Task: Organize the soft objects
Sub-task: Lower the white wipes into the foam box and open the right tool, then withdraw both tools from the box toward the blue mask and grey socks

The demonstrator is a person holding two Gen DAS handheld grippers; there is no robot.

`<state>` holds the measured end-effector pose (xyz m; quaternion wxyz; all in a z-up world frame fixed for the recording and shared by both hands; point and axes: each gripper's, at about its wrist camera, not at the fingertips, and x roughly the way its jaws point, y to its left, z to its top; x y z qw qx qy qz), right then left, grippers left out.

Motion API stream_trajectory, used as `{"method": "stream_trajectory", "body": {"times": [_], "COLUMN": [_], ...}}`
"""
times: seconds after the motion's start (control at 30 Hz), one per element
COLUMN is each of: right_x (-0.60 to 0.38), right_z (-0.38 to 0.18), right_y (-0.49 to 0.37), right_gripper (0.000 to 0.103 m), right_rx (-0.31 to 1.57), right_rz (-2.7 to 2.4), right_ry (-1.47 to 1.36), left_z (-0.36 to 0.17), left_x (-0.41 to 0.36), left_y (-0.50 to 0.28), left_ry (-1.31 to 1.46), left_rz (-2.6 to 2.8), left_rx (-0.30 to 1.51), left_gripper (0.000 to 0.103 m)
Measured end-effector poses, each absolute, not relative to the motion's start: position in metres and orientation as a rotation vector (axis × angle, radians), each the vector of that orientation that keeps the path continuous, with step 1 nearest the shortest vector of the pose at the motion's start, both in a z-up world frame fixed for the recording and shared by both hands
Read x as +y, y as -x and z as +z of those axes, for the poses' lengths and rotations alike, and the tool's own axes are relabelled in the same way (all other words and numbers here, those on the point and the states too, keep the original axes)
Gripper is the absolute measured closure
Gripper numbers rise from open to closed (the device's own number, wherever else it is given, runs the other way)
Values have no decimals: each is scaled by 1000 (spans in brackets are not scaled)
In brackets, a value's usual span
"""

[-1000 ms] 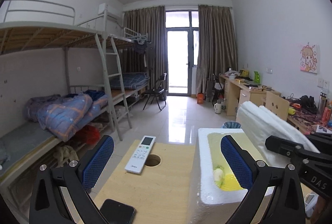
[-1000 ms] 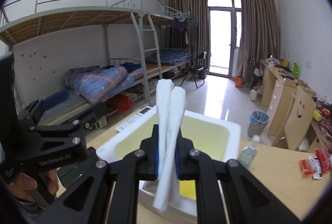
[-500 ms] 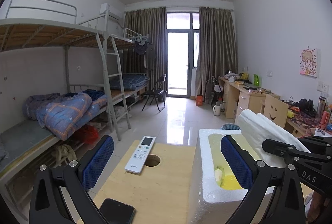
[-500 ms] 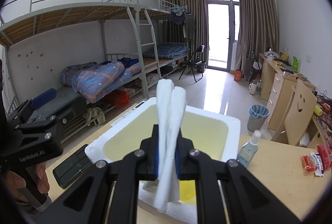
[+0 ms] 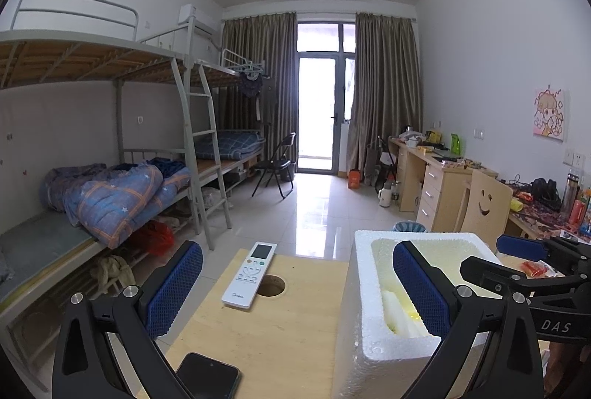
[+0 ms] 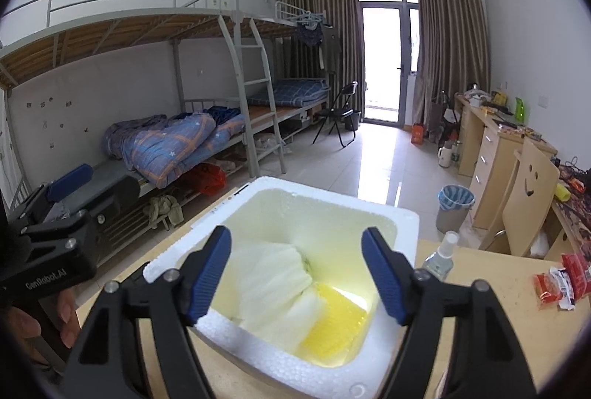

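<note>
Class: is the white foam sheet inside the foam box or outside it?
Inside: the white foam sheet lies on the foam box's floor, no fingers touching it.

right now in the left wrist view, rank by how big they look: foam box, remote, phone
1. foam box, clearly largest
2. and 3. remote and phone: unsure; the phone is partly cut off and nearer the camera.

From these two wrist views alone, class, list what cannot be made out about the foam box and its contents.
- White foam box: left wrist view, its base is cut off by the lower edge.
- White foam sheets: right wrist view, overlapping; their number is unclear.
- Yellow bubble-textured pad: partly under the sheets, so its extent is hidden.
- Black phone: left wrist view, partly behind the left gripper.
</note>
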<state>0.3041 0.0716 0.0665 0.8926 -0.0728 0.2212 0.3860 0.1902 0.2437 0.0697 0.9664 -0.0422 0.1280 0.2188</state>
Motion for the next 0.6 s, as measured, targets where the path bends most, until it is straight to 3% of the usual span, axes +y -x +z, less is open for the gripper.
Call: {"method": "stream_trajectory", "body": {"times": [0.4,0.43,0.5,0.6], "right_x": [69,67,63,55], "right_z": [69,71,74,77], "right_y": [-306,-305,-301,-299], "right_gripper": [25,23,10,5], "right_rx": [466,459,437,417], "right_rz": [803,802,796,781], "right_ry": [138,136,135,103], "left_z": [72,73,73,77], "left_x": [241,241,241,238], "left_y": [-189,-189,-188,-188], "left_ry": [89,92,91,85], "left_rz": [430,426,430,425], "left_rx": [271,270,271,272], "left_gripper": [0,0,0,0]}}
